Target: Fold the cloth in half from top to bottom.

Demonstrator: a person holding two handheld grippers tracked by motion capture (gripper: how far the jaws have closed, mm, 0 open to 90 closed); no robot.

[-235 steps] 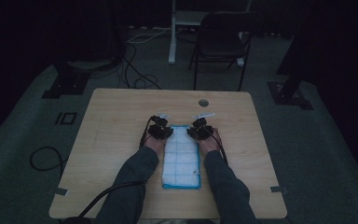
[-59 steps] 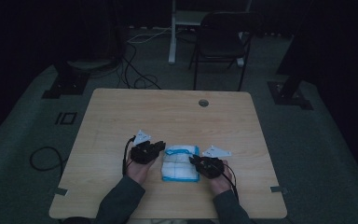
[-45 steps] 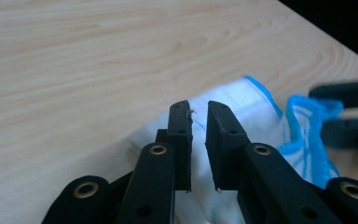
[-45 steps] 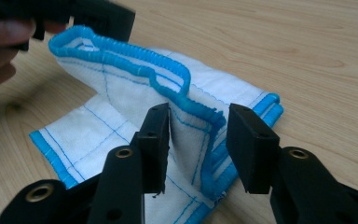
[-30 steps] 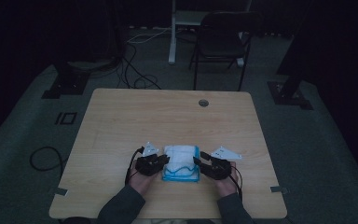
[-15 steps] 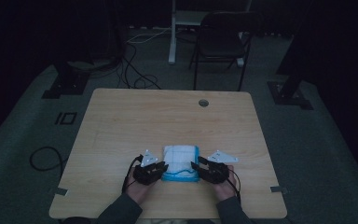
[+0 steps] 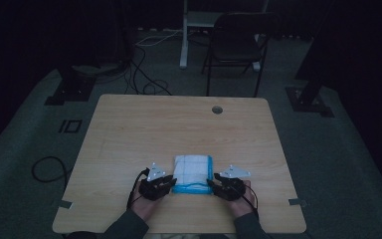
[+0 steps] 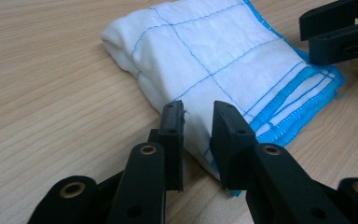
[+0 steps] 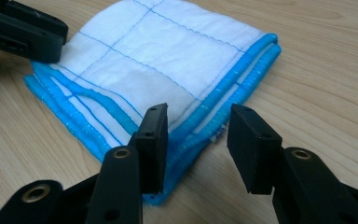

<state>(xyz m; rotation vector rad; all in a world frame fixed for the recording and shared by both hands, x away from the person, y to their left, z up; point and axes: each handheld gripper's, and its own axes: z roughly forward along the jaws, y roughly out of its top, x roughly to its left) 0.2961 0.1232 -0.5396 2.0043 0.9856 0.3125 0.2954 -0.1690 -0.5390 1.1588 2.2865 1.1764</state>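
Cloth (image 7: 193, 173) lay folded over, shorter than before; your left gripper (image 8: 196, 122) had just been opening off its near edge; right gripper (image 9: 199, 127) stood parted, gripping nothing; fold looked done.

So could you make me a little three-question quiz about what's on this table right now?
1. True or false: the cloth lies spread out flat in a single layer.
2. What colour is the cloth's edging? A red, B blue, C green.
3. Fill in: the left tongs and right tongs sit at the cloth's two ____ corners, the ones closest to the person.

Key
1. False: it is folded, with several layers showing at its edges.
2. B.
3. Near. Both tongs are open there; the left jaws have just been opening, with the cloth's corner between them.
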